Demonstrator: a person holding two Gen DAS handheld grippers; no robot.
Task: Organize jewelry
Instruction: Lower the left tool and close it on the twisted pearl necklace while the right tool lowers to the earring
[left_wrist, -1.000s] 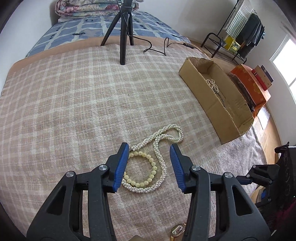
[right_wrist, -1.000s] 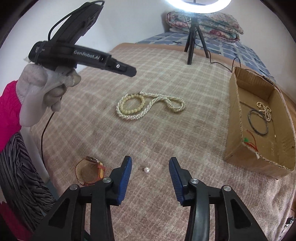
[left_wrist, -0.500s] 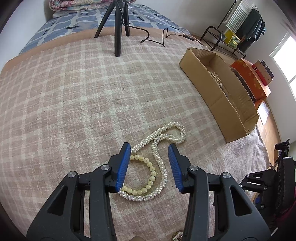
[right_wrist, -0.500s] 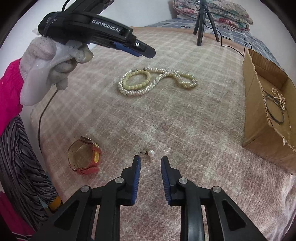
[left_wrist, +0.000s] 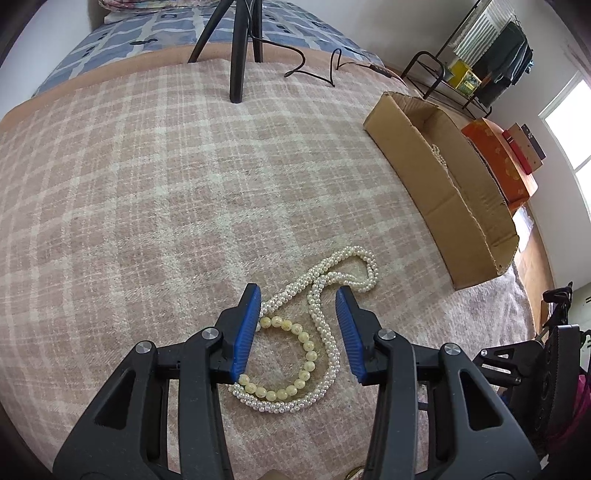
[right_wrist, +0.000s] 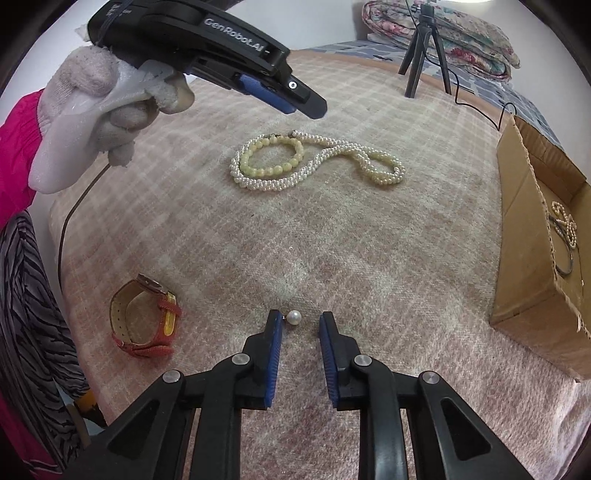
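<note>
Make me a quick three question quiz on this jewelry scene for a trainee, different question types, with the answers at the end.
1. True or false: the single pearl lies inside the cardboard box.
2. Which piece sits between the left tongs? A) the red watch B) the yellow bead bracelet with the white pearl necklace C) the pearl
3. Fill in: the right tongs are ____ and grip nothing yet.

Key: 1 false, it lies on the blanket at the tips of the right tongs, whose jaws have just been closing. 2 B. 3 open.
</note>
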